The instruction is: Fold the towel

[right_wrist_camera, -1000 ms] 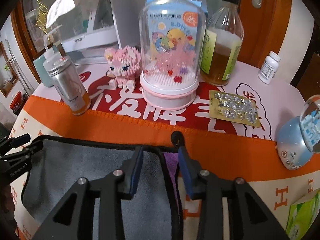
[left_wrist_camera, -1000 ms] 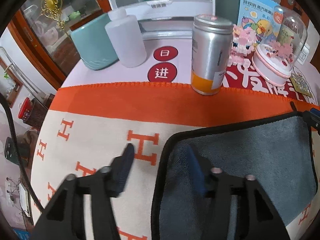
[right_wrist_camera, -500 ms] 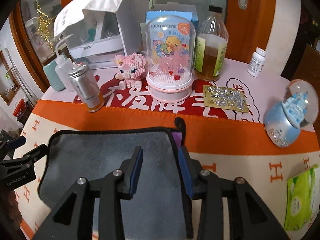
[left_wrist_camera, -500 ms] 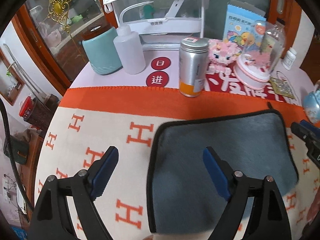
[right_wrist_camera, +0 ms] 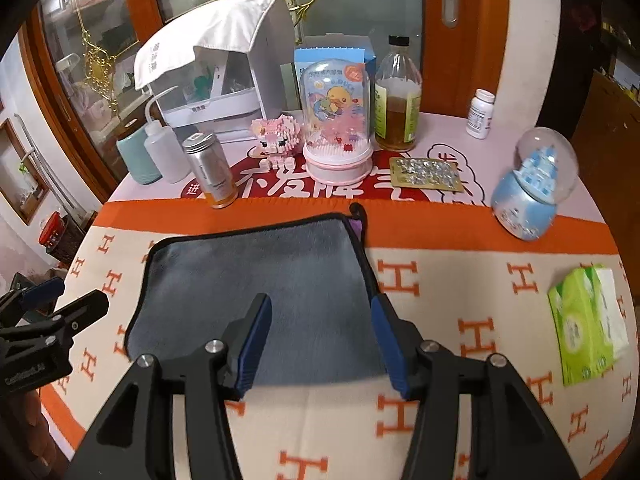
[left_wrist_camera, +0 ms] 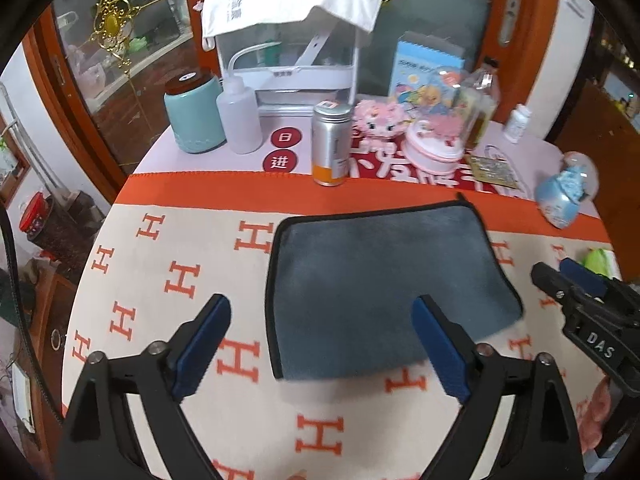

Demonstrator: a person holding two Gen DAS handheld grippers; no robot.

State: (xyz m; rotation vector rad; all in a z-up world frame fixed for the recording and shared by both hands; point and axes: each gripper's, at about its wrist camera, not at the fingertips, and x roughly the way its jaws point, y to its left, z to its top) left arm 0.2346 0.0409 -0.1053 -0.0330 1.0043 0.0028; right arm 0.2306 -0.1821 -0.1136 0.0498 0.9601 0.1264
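One fold looks done: towel (left_wrist_camera: 384, 280) lies flat before the can (left_wrist_camera: 331, 145); my left gripper (left_wrist_camera: 322, 344) and right gripper (right_wrist_camera: 320, 340) hover wide open, empty.

Centre: folded grey black-edged towel (right_wrist_camera: 260, 280) on orange-and-cream patterned blanket (right_wrist_camera: 460, 292)
Far left: silver metal can (right_wrist_camera: 211, 170)
Far right: blue snow globe (right_wrist_camera: 530, 192)
Right: green tissue pack (right_wrist_camera: 586, 326)

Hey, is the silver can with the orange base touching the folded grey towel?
Apart. The right wrist view shows a strip of orange blanket border between the silver can and the grey towel's far edge.
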